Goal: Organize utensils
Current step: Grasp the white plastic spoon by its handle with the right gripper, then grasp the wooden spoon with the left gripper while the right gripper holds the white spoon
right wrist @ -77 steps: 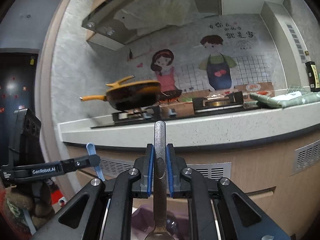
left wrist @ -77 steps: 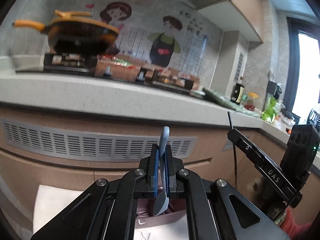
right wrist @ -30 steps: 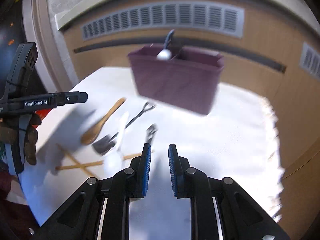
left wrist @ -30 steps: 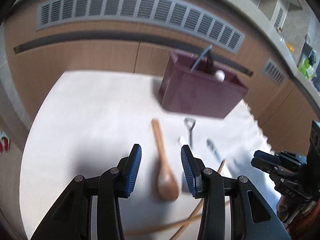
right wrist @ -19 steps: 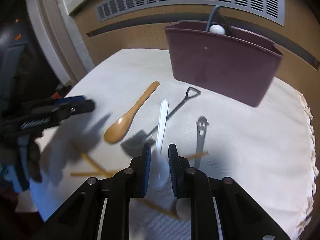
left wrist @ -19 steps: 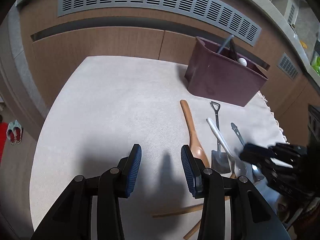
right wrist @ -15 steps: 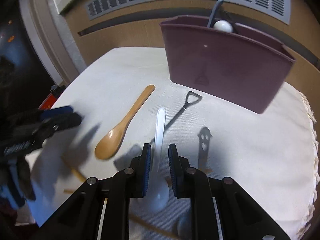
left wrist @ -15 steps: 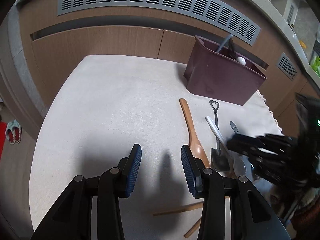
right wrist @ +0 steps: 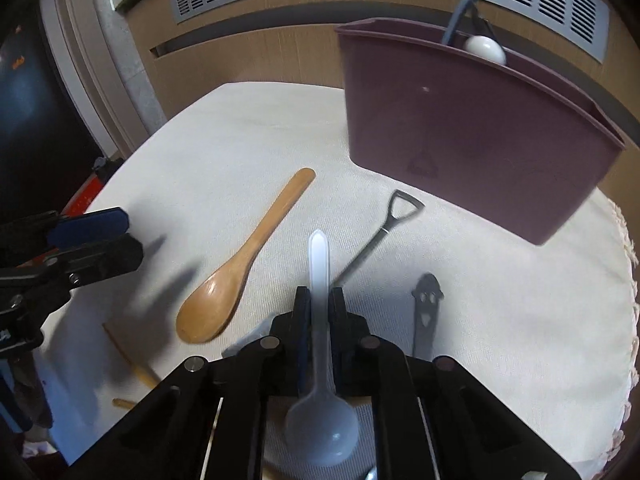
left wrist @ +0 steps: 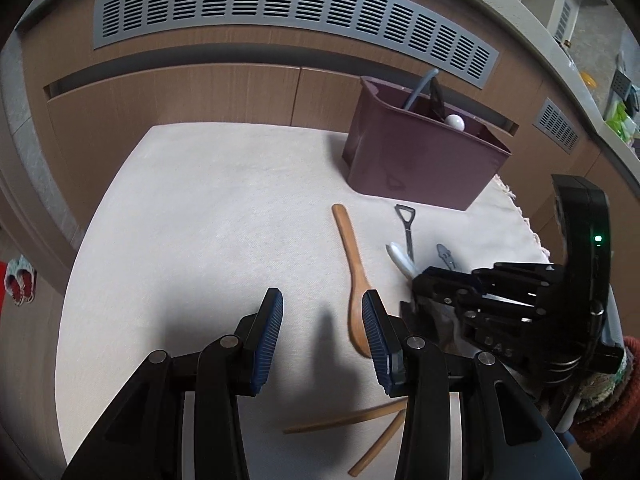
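Having dropped onto the white spoon [right wrist: 320, 276], the right gripper [right wrist: 320, 300] is clenching its handle on the worktop, needing lifting toward the bin [right wrist: 472, 140], while the left gripper [left wrist: 322, 312] is hovering released.

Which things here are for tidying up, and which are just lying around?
For the job: white plastic spoon in the right gripper, wooden spoon, shovel-shaped spoon, chopsticks, maroon bin, left gripper.

Just there: slippers, cabinet vent.

Black left gripper [left wrist: 322, 322], blue ribbed pads [left wrist: 269, 330], silver screws
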The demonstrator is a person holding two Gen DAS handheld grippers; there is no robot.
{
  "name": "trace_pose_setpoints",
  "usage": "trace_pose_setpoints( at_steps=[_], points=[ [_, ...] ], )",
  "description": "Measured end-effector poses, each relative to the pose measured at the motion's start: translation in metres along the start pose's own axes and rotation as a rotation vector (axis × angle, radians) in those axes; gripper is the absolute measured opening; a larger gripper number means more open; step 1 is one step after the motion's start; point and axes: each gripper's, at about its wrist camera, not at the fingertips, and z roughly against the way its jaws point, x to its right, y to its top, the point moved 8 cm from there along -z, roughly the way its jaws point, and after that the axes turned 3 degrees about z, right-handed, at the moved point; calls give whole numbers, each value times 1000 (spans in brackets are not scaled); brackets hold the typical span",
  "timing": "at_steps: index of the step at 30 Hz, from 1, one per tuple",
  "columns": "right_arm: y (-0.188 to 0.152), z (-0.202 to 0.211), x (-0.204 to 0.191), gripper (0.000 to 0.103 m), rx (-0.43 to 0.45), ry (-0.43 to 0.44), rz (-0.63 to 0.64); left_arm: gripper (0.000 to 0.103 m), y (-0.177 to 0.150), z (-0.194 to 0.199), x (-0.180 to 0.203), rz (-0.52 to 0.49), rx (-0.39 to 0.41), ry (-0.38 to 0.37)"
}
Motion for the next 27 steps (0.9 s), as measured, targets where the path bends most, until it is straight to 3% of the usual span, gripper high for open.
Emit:
trace_pose_setpoints(
  at_steps=[13, 21, 27],
  points=[
    [-20, 68, 69, 9, 116, -74, -154, 42, -1, -12, 28, -71, -36, -10],
    [-28, 92, 85, 9, 171, -85, -202, 42, 2, -31, 44, -113, -79, 3],
    [-36, 95, 90, 9, 187, -101, -221, 42, 20, -64, 37, -82, -147, 18]
  ],
)
